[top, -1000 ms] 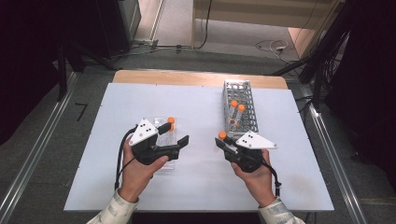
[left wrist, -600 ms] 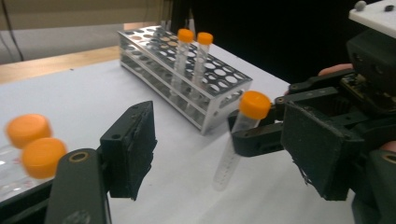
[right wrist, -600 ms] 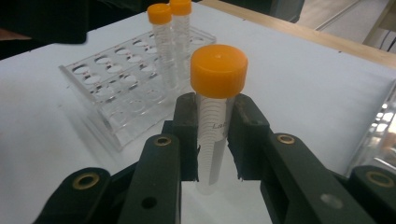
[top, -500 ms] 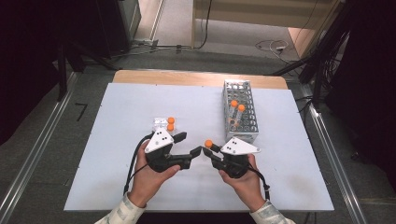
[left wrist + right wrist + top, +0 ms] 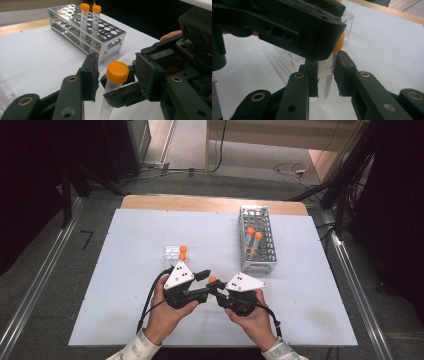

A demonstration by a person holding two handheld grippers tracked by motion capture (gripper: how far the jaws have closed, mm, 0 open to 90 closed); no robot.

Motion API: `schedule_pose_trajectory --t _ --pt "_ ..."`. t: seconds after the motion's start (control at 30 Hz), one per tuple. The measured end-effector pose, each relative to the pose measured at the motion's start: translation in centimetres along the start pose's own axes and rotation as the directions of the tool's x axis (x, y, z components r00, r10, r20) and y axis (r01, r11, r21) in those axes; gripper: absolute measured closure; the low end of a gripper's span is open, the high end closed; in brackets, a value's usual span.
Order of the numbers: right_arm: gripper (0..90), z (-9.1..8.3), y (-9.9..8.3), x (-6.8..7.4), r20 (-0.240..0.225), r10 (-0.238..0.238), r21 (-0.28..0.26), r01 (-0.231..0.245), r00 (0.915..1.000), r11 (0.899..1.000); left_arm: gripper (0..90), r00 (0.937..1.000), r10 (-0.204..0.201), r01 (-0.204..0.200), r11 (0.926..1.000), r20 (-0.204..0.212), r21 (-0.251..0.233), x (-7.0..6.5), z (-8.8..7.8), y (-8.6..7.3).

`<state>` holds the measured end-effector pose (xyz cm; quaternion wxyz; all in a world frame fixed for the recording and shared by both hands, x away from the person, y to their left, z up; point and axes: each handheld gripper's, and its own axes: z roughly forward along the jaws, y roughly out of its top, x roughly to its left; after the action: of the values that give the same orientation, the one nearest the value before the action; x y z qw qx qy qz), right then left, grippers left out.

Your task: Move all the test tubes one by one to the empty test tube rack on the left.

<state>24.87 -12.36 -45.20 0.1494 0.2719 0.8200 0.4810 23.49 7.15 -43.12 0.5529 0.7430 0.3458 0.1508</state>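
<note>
right gripper [image 5: 218, 290] fingers clamp an orange-capped tube [image 5: 113, 83]; left gripper [image 5: 204, 284] fingers spread wide around its cap.

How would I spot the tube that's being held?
On the white table, find the person's two hands near the front edge. Between their tools stands a clear tube, gripped by the right tool. Unlike the two orange-capped tubes in the metal rack, it stands outside any rack.

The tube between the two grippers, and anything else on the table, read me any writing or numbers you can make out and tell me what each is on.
"La": start of a word printed on the tube, the rest hidden behind the right gripper's jaw.
Graduation marks on the tube's lower body, seen in the left gripper view: too small to read any numbers.
Rack and grey plates: no readable text.
</note>
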Motion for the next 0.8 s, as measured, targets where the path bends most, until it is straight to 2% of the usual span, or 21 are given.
schedule_pose_trajectory --t 0.2,0.63,0.8 --pt "72.0 -0.09 0.07 0.08 0.0 0.004 -0.006 -0.004 1.0 1.0 65.7 0.9999 0.016 -0.016 0.9998 0.003 0.01 -0.06 0.06 -0.09" --pt "71.4 -0.12 0.04 0.08 -0.004 0.003 -0.009 -0.003 1.0 1.0 70.4 0.9995 0.031 -0.031 0.9994 -0.002 0.013 -0.11 -0.01 -0.12" --pt "47.6 -0.08 0.07 0.29 -0.029 0.014 -0.02 -0.015 0.9995 1.0 70.6 0.9997 0.024 -0.024 0.9997 -0.007 -0.009 0.04 -0.45 0.18"
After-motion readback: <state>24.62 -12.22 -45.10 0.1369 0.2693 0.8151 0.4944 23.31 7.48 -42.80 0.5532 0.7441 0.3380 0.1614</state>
